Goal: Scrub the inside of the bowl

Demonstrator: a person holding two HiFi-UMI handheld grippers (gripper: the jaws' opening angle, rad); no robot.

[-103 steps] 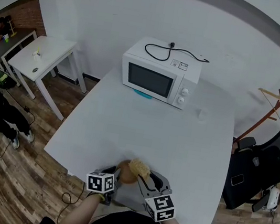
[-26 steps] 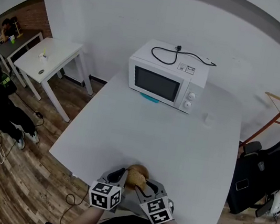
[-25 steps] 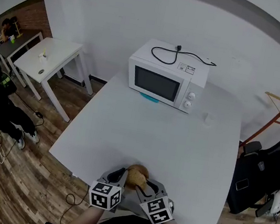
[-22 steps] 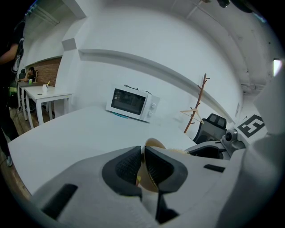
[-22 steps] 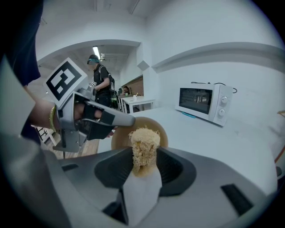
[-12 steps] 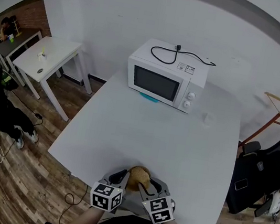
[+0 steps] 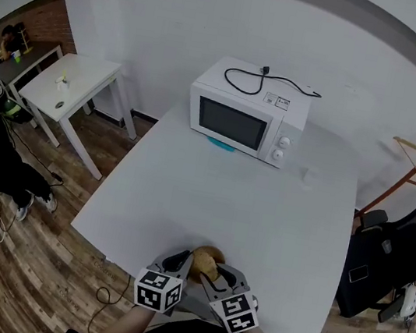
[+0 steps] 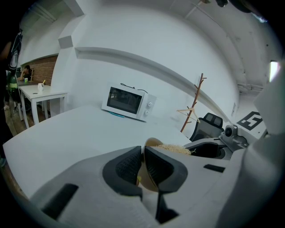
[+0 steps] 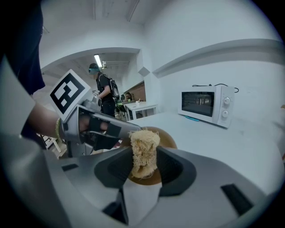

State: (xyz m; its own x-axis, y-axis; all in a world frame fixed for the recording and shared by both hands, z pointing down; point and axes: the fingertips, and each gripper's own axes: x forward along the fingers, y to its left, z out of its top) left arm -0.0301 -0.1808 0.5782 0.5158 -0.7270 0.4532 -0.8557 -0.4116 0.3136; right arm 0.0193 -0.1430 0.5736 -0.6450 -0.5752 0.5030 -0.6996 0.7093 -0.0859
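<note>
Table (image 7: 264,211), illegible microwave label (image 7: 277,101), left claw (image 8: 143,161) grips bowl (image 9: 168,140), right claw (image 9: 144,165) scrubber (image 9: 143,144)

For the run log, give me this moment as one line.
left gripper: shut on bowl rim | right gripper: shut on scrubber, at bowl mouth | bowl: at near table edge

We see white walls (image 7: 216,21), a wood floor (image 7: 36,251), a small white table (image 7: 76,80) far left, a black chair (image 7: 385,266) and coat rack (image 7: 408,158) right.
</note>
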